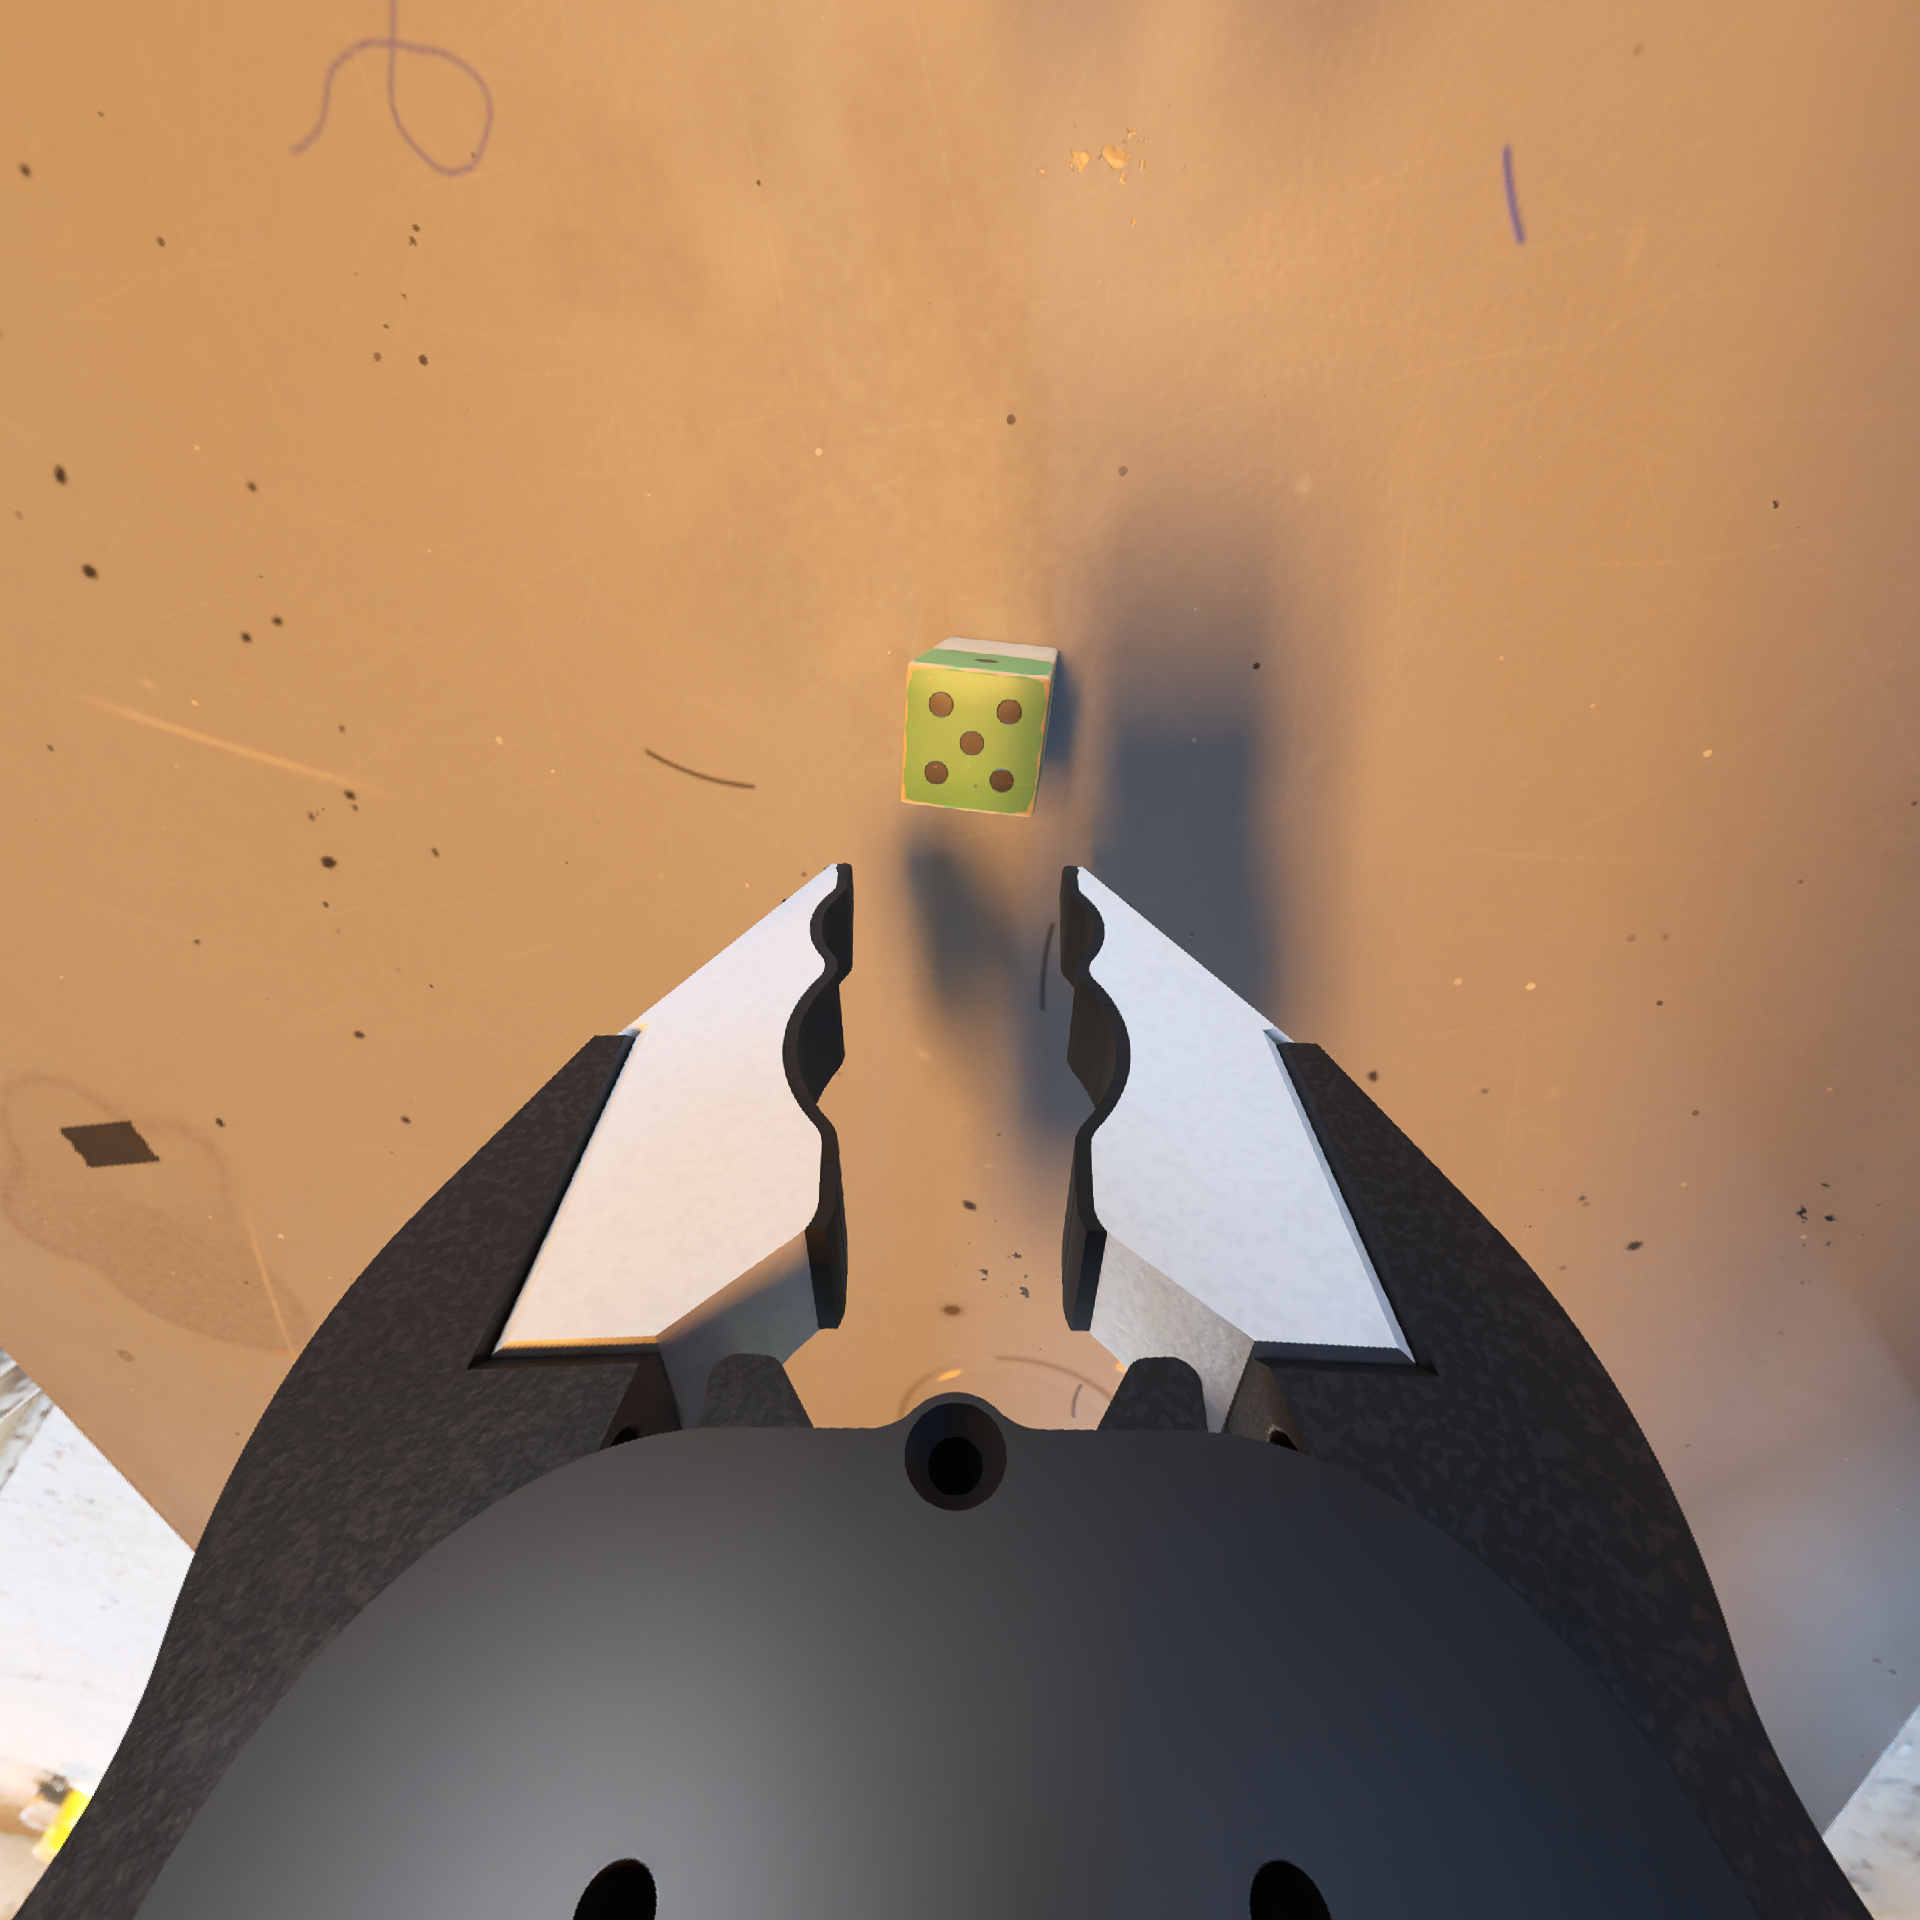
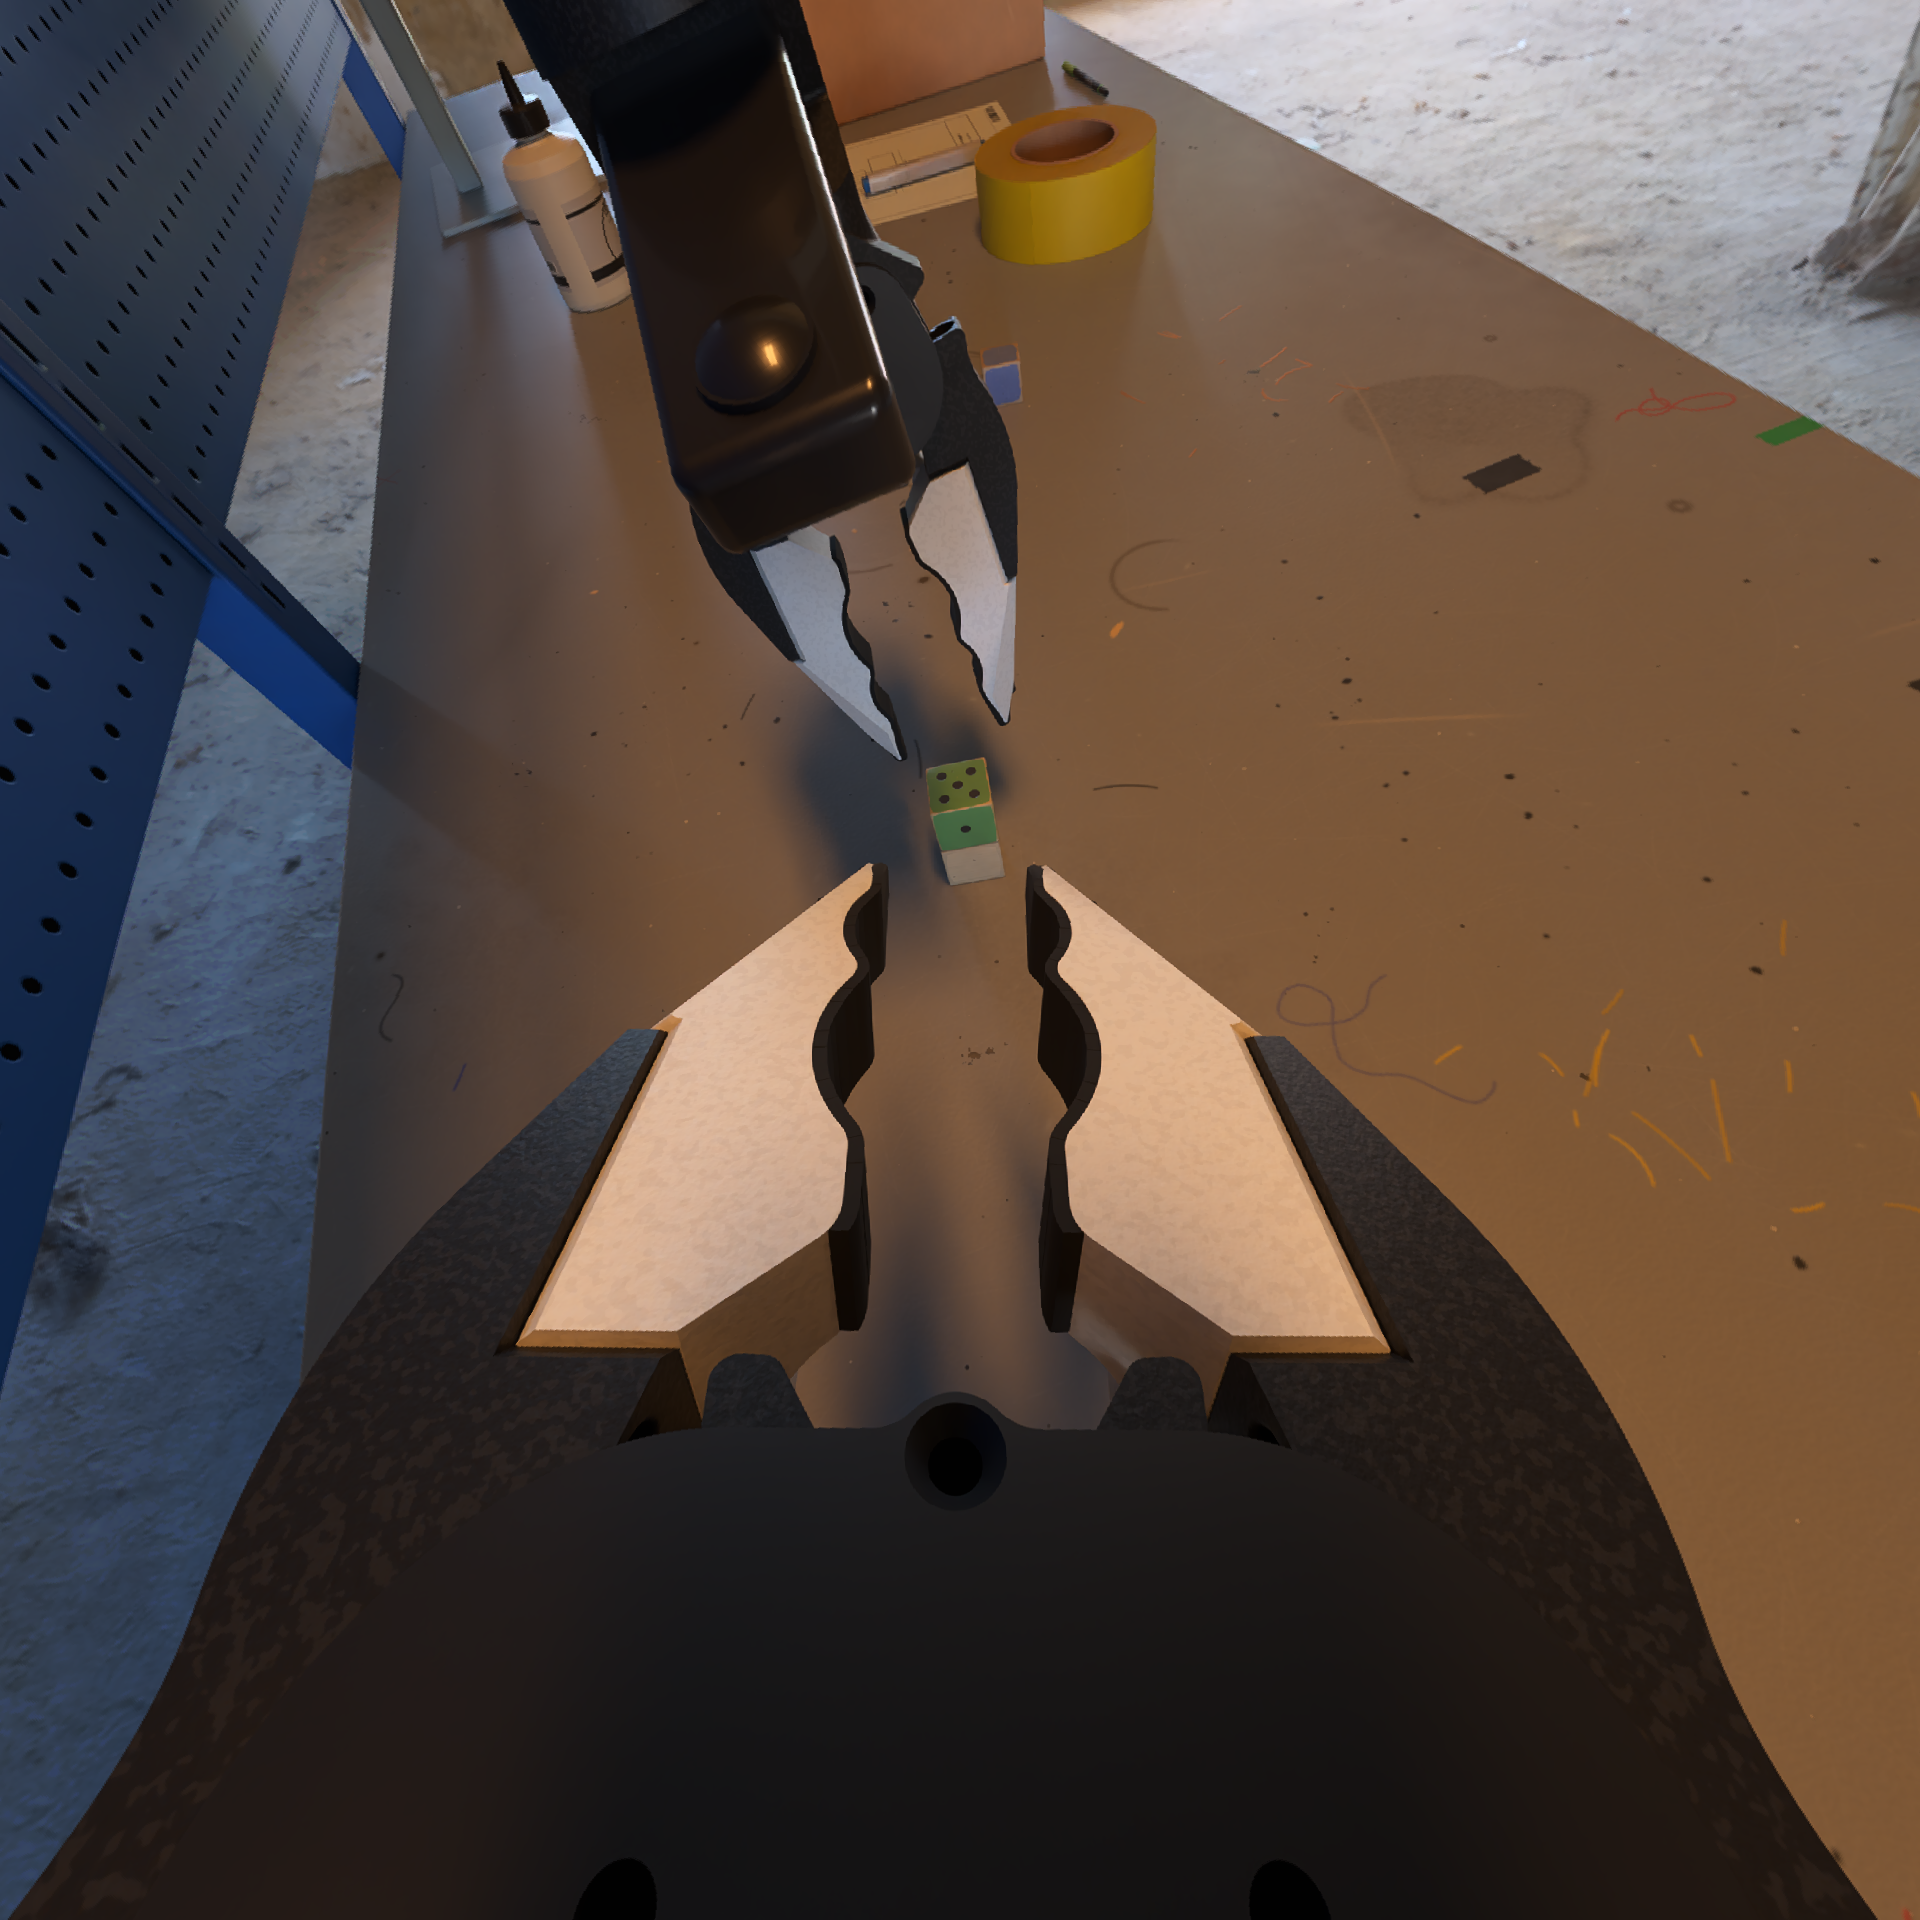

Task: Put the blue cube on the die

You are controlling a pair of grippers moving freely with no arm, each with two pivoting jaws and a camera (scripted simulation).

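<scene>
Our brown table [image 2: 1455, 831] is long and scratched, with little black dots and pen squiggles on it. We see a blue wall with holes [image 2: 125, 520] along one side and a gray floor around it.

We see the die [image 1: 974, 740] sitting on the table. It is green with dark dots, and five dots face up. Our left gripper [image 1: 956, 873] hangs just above it, with its two fingers apart and nothing between them. From the right wrist view, the left gripper [image 2: 951, 727] points down near the die [image 2: 963, 821].

Our right gripper [image 2: 956, 873] is close to the die too. Its fingers are also apart and hold nothing.

We spot the blue cube [image 2: 1002, 374] far back on the table, partly hidden behind the left gripper. Past it sit a yellow tape roll [image 2: 1065, 187] and a white bottle [image 2: 561, 218].
</scene>
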